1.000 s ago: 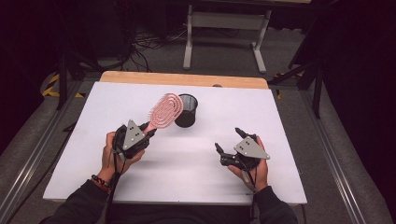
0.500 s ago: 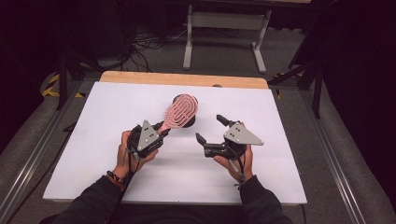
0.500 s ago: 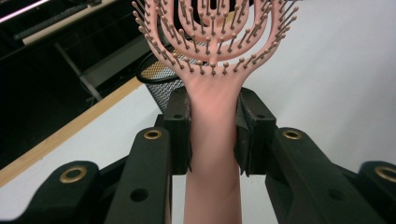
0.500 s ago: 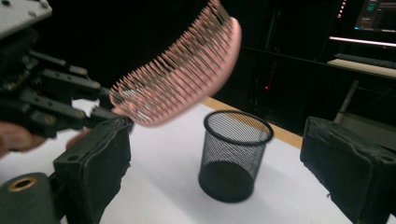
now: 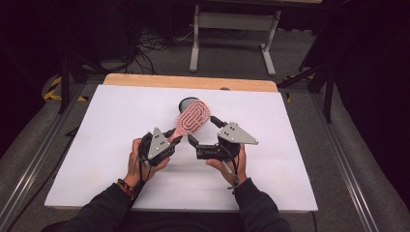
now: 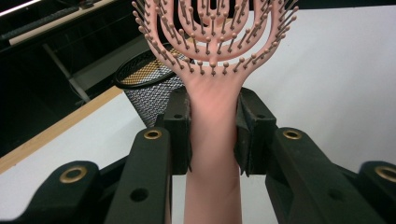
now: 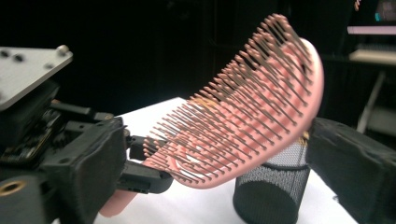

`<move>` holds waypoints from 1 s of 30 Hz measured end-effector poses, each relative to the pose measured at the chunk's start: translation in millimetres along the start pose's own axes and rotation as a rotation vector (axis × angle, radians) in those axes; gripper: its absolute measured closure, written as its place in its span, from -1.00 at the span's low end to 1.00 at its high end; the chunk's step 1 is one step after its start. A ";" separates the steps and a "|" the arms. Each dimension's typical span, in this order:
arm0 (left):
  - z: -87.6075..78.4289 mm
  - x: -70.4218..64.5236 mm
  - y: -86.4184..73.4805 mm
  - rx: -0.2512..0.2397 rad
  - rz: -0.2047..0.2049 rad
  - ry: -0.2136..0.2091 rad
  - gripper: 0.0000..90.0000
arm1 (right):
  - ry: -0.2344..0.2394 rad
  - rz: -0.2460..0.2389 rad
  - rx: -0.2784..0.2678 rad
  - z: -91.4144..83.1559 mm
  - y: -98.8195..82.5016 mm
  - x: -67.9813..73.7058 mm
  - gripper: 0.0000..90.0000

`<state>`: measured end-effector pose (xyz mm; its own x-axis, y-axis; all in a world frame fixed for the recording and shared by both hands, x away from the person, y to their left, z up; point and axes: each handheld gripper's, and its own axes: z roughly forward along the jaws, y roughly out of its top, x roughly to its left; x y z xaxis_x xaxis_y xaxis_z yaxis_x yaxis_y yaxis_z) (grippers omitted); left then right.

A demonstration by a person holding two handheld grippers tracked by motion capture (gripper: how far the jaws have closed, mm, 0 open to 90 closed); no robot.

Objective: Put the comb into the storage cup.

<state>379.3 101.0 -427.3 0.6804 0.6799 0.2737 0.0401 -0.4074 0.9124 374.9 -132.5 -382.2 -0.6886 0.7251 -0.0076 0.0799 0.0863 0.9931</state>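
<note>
- A white worktop (image 5: 106,145) with a strip of bare wood along its far edge sits in a dark room; grey floor, loose cables and a pale metal stand lie beyond it.
- The left gripper (image 5: 175,137) is pinched on the handle of a pink hairbrush (image 5: 192,117); in the left gripper view the two black jaws press against both sides of the handle (image 6: 214,135), just below the head.
- The brush is off the worktop, its handle low in the gripper and its head tilted up and away towards the far side; in the high view the bristle face points upward.
- The head is an open oval of curved ribs set with ball-tipped bristles (image 7: 243,116).
- The right gripper (image 5: 202,130) is spread wide, one jaw near the brush handle and the other reaching up beside the head; in the right gripper view the brush head (image 7: 261,107) hangs between its two jaws, and I cannot tell whether either jaw touches it.
- The left gripper (image 7: 93,163) also appears at the left of that view, clamped on the handle.
- Each hand holds its gripper near the middle of the worktop, the two close together; the left wrist wears a dark bracelet (image 5: 124,185).
- A black mesh cup (image 5: 186,103) stands upright on the worktop just behind the brush head, partly hidden by it from above; its rim and mesh wall (image 6: 149,88) are clear in the left gripper view.
</note>
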 end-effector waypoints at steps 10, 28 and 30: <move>6.5 -16.2 -1.9 0.003 0.031 -0.031 0.55 | -0.001 0.130 0.011 16.2 -6.8 -9.2 -0.65; 18.8 -27.2 -7.2 0.030 0.043 -0.054 0.54 | 0.075 0.156 -0.092 2.5 -9.1 -4.7 0.40; 18.1 -27.7 -6.7 0.023 0.048 -0.050 0.54 | 0.076 0.151 -0.097 0.9 -7.9 -3.2 0.40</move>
<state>373.5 73.9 -446.5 0.7177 0.6281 0.3007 0.0234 -0.4533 0.8911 377.1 -134.9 -390.1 -0.7268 0.6709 0.1472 0.1189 -0.0882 0.9890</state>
